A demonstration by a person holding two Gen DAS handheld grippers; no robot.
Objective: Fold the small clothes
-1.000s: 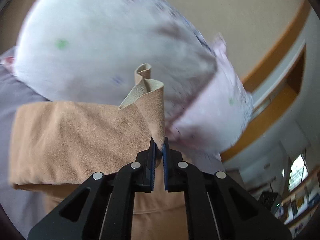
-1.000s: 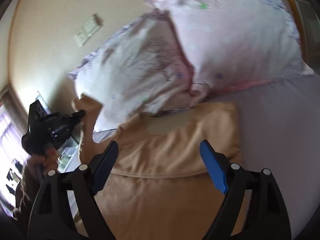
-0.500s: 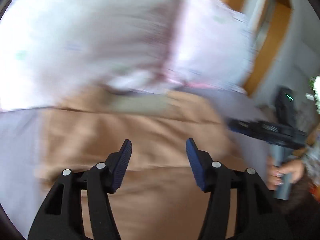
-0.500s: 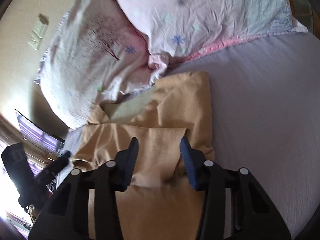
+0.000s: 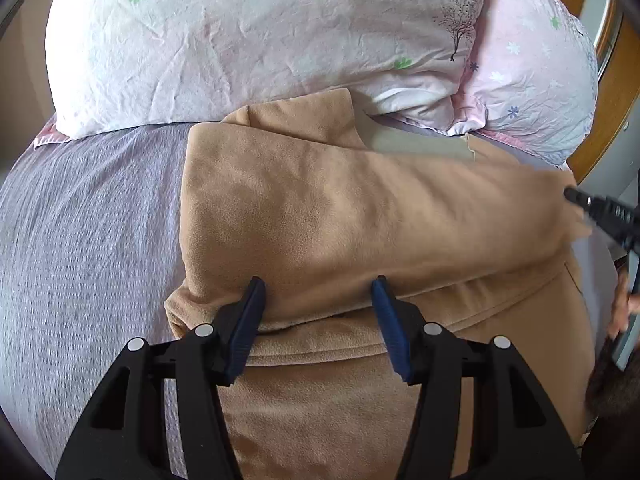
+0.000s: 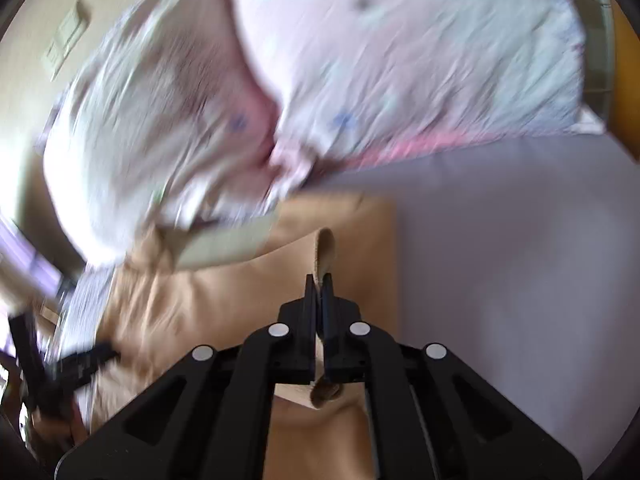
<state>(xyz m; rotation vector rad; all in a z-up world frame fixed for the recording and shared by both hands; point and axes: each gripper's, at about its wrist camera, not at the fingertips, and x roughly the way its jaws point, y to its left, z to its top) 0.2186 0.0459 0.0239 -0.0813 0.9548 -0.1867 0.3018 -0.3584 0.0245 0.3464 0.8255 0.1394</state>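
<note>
The tan garment [image 5: 360, 216] lies on the bed [image 5: 80, 240], its top edge touching two pillows [image 5: 248, 40]. The left claw [image 5: 318, 312] hovers with jaws apart over a folded layer's lower edge. The right claw [image 6: 319, 292] is clamped on a raised pinch of the garment. The left view shows the right claw's tip at the fold's right end; the right view, blurred, shows a wall switch [image 6: 66, 38] behind the pillows.
</note>
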